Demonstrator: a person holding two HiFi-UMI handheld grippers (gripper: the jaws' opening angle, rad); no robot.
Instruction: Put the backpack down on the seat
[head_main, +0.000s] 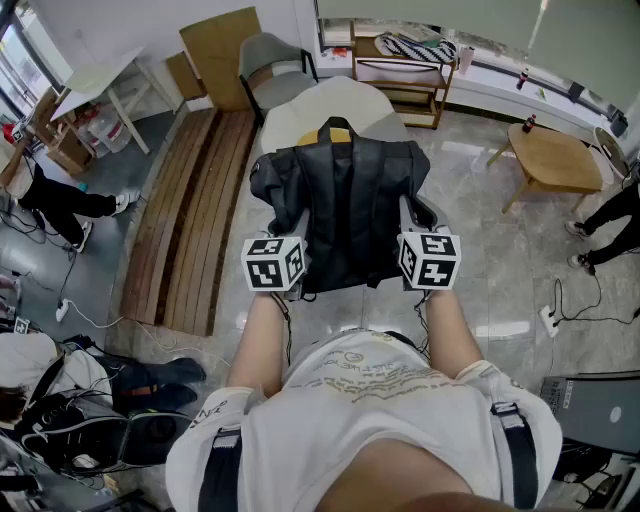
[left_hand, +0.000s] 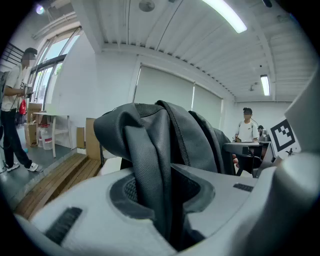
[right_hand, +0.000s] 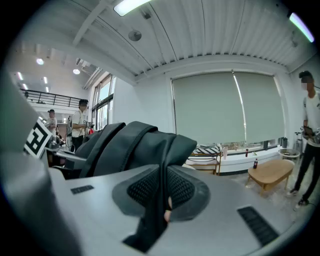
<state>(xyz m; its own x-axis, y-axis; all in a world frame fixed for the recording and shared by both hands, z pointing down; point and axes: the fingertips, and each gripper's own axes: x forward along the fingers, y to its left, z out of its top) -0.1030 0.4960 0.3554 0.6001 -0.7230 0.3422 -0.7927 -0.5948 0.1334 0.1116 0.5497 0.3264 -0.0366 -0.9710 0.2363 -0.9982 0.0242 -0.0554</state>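
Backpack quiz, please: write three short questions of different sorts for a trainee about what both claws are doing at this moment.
1. True or false: the left claw is empty.
2. What does the right claw grip? A) the backpack B) a bottle C) nothing
3. Fill in: in the head view, the pale ____ stands just beyond the backpack.

Key: 1 false, it is shut on backpack fabric; 2 A; 3 seat.

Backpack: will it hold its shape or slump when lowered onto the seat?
Probably floppy: the backpack fabric creases and bunches where the left gripper and right gripper pinch it. Likely fairly light, since two thin pinches carry it. It may slump on the seat.
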